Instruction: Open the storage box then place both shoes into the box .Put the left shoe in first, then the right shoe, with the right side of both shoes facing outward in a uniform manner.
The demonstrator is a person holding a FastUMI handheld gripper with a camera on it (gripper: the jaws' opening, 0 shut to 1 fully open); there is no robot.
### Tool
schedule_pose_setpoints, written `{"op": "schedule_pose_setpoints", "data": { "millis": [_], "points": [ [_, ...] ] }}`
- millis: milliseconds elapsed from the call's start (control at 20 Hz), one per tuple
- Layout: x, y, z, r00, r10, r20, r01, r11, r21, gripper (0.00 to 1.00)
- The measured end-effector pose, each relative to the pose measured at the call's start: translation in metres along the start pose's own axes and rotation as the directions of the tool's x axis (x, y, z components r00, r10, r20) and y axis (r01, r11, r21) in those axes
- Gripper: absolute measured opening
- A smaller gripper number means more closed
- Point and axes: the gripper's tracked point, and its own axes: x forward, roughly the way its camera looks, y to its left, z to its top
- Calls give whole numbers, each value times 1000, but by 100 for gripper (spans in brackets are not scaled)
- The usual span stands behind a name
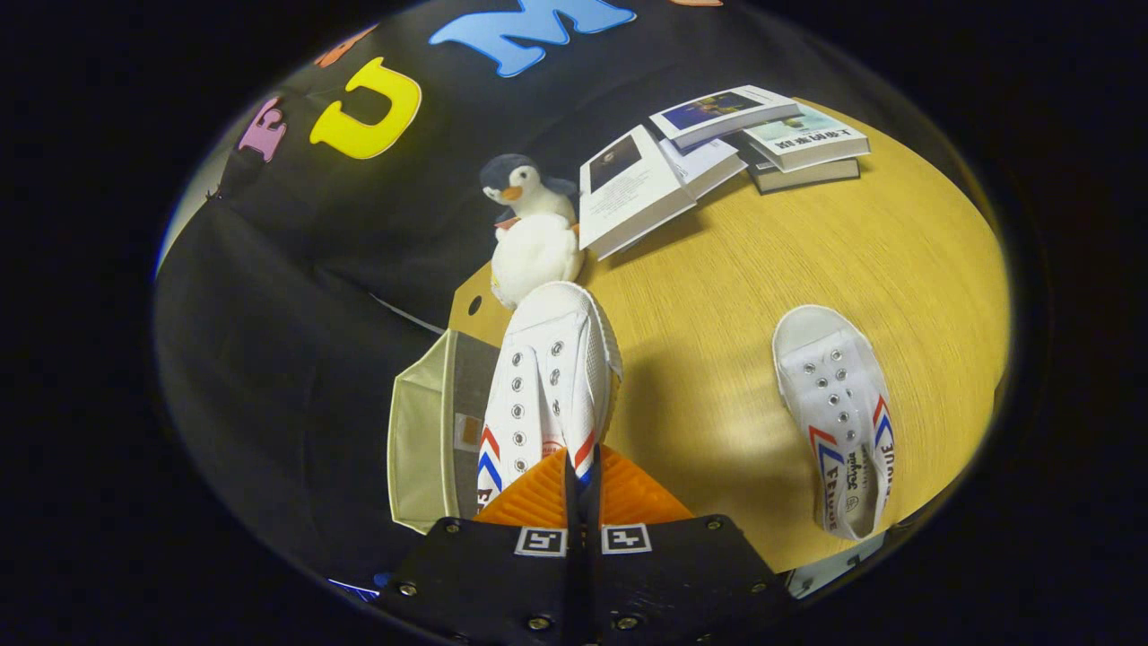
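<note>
A round-edged table with a light yellow wood-grain top point(717, 296) fills the right and centre of the frame. At the upper right, against its far edge, lies a loose stack of white-covered paperback books point(717, 152), fanned out and overlapping, one leaning down toward the middle. Just left of them, at the upper centre, sits a plush penguin toy with a grey head, orange beak and round white belly point(531, 235). At the lower right a white canvas sneaker with red and blue chevron stripes point(839, 417) lies flat on the wood, toe pointing up the frame, well apart from the books.
</note>
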Motion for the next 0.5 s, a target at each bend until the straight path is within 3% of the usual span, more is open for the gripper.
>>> {"op": "schedule_pose_setpoints", "data": {
  "millis": [500],
  "points": [
    [23, 103, -3, 997, 71, -7, -71, 990, -124, 0]
  ]
}}
